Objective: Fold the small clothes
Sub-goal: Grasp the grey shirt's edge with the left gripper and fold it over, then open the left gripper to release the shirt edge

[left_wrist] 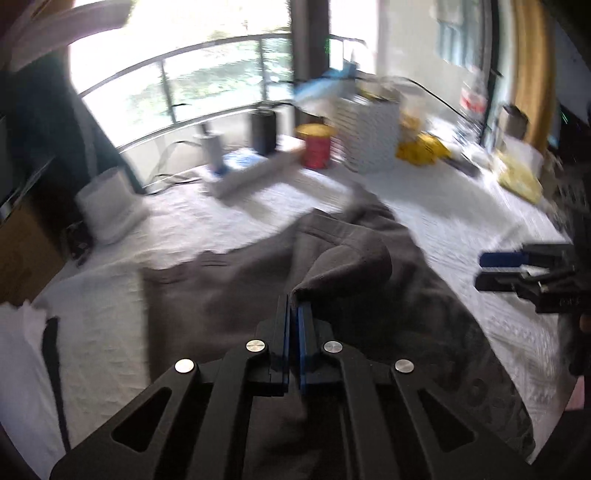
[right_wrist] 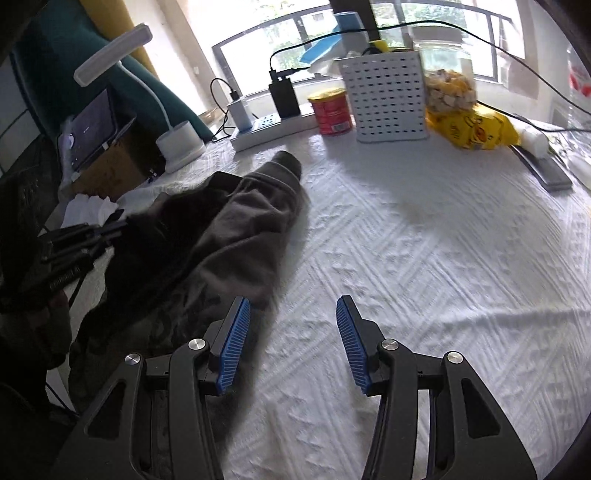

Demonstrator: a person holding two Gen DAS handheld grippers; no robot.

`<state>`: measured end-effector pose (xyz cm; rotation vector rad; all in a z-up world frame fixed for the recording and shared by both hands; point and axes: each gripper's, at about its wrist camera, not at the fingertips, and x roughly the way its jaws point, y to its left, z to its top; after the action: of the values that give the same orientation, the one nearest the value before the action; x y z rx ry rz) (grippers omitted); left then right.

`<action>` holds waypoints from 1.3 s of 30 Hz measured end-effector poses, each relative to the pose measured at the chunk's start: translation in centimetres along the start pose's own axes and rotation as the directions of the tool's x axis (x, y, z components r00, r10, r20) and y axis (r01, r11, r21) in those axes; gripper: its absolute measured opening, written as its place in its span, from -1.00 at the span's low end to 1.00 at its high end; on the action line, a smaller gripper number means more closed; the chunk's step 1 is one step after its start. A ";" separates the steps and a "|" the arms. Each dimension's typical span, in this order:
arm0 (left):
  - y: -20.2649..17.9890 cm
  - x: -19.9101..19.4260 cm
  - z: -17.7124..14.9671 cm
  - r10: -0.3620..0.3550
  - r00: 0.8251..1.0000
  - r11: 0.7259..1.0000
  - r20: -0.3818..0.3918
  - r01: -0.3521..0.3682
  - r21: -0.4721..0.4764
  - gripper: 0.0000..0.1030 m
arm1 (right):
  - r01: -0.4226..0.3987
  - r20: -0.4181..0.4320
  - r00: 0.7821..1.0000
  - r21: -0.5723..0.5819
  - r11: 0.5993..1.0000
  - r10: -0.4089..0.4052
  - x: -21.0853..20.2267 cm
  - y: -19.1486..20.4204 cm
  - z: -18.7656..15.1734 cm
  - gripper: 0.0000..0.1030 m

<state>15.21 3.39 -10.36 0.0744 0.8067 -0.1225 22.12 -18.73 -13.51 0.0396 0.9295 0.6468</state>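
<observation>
Left wrist: left gripper (left_wrist: 294, 306) fingers clenched on grey garment (left_wrist: 258, 266); right gripper (right_wrist: 291, 314) released; red can (right_wrist: 331, 112) beyond

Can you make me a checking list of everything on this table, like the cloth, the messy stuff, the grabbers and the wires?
Surface: white textured tablecloth, mostly bare on the right.
Job's things: brown garment, crumpled, lying on the left.
Clutter: red can, white perforated basket, yellow bag, desk lamp, all at the far edge.
Grippers: left gripper shut on a fold of the garment; right gripper open over bare cloth, holding nothing.
Cables: black cable running to a black charger on a power strip.
Surroundings: big window behind.
</observation>
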 end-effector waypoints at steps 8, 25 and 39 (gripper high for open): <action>8.1 2.5 -1.9 0.044 0.999 0.984 -0.021 -0.047 -0.170 -0.96 | 0.024 -0.015 1.000 -0.039 0.999 -0.025 2.2 1.7 2.1 0.01; 10.4 1.8 -1.6 0.059 0.998 0.966 -0.037 -0.067 -0.251 -0.38 | 0.090 -0.005 0.996 -0.043 0.995 -0.090 3.8 1.3 4.8 0.01; 6.6 2.5 -0.5 -0.062 0.997 0.981 -0.041 0.054 -0.186 0.04 | 0.107 0.000 0.994 -0.030 0.994 -0.107 4.3 -0.2 5.3 0.01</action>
<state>17.48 9.74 -12.36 -0.1221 0.8637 -0.1007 28.04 -15.32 -13.43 -0.0376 0.9174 0.5614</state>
